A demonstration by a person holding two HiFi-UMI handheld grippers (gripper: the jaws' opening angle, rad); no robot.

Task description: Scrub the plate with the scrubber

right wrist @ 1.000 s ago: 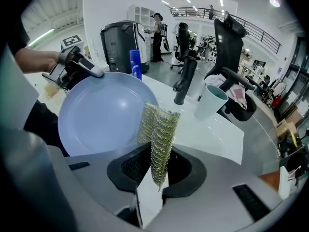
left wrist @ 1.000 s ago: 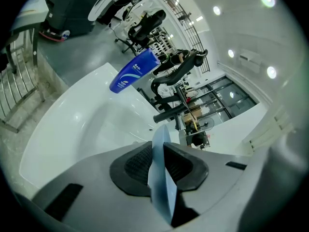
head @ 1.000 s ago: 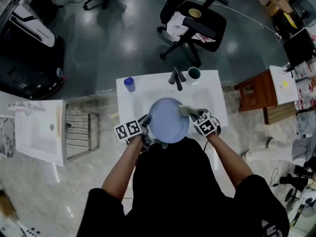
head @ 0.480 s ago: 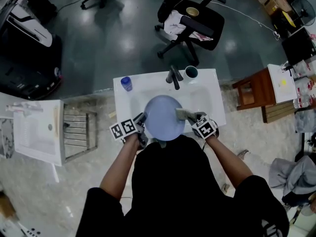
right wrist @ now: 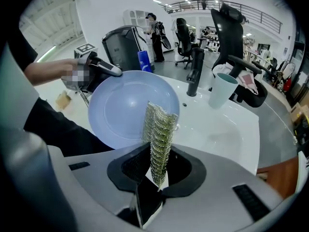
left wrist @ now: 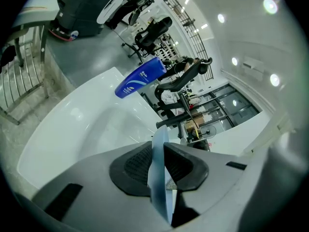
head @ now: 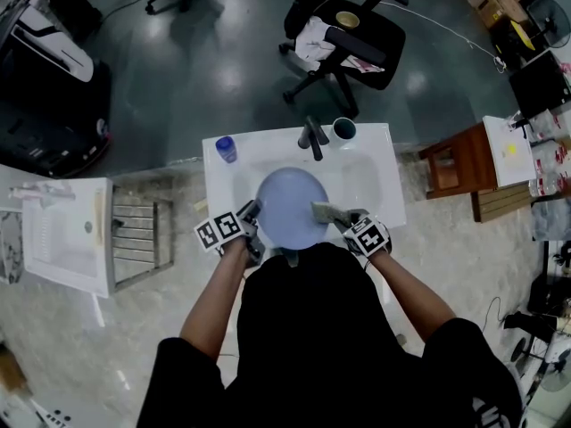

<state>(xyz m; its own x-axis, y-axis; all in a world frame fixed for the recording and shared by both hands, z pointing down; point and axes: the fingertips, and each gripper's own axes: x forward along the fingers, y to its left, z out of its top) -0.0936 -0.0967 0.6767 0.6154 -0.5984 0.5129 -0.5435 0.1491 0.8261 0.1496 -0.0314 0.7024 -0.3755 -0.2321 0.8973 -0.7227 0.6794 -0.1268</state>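
Observation:
A light blue plate (head: 290,208) is held tilted over the white sink (head: 366,185). My left gripper (head: 251,214) is shut on the plate's left rim; in the left gripper view the plate (left wrist: 158,178) stands edge-on between the pads. My right gripper (head: 337,215) is shut on a greenish mesh scrubber (head: 323,210), which lies against the plate's right side. In the right gripper view the scrubber (right wrist: 158,134) sticks up from the jaws in front of the plate's face (right wrist: 120,110), with the left gripper (right wrist: 104,66) at the plate's far rim.
A dark faucet (head: 312,139) stands at the back of the sink, with a teal cup (head: 344,130) to its right and a blue bottle (head: 226,149) at the back left corner. An office chair (head: 343,34) stands behind the sink. A wooden stool (head: 455,163) is at the right.
My right gripper has slid the scrubber a little along the plate's right side, toward me. The left gripper keeps its hold on the rim and has barely moved.

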